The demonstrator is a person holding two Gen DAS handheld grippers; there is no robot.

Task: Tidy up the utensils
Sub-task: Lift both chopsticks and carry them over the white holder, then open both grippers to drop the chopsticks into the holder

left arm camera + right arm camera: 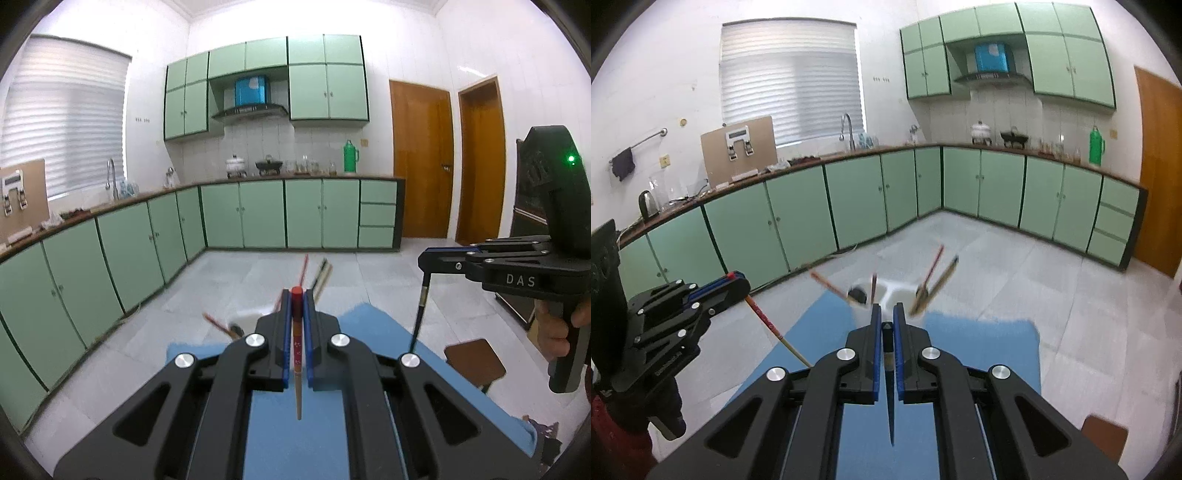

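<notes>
**Both grippers lifted, each clamped on a single chopstick above the blue mat**

On the left, the left gripper [295, 295] is closed tight on a red-topped chopstick [296, 343]. The stick runs along the gap between the blue pads, its red cap poking out past the fingertips and its pale wooden end pointing back toward the camera. From the right wrist view the same gripper [737, 278] sits at the far left, with the stick slanting down and to the right over the blue mat [820, 332].

In the middle, past the fingertips, a white holder [892, 290] stands at the far edge of the mat. Several utensils lean out of it at angles: a reddish stick to the left, a dark-ended one beside it, and a pair of tan and red ones to the right. They are blurred, so their exact kind cannot be told.

On the right, the right gripper [885, 314] is pressed together on a black chopstick [889, 387], its thin tip aimed back at the camera. In the left wrist view that gripper [424, 258] hangs well right of the left one, the black stick dangling down toward the mat [373, 325]. Green cabinets [243, 214] line the walls behind, and a brown stool [474, 360] stands near the mat's right edge.
</notes>
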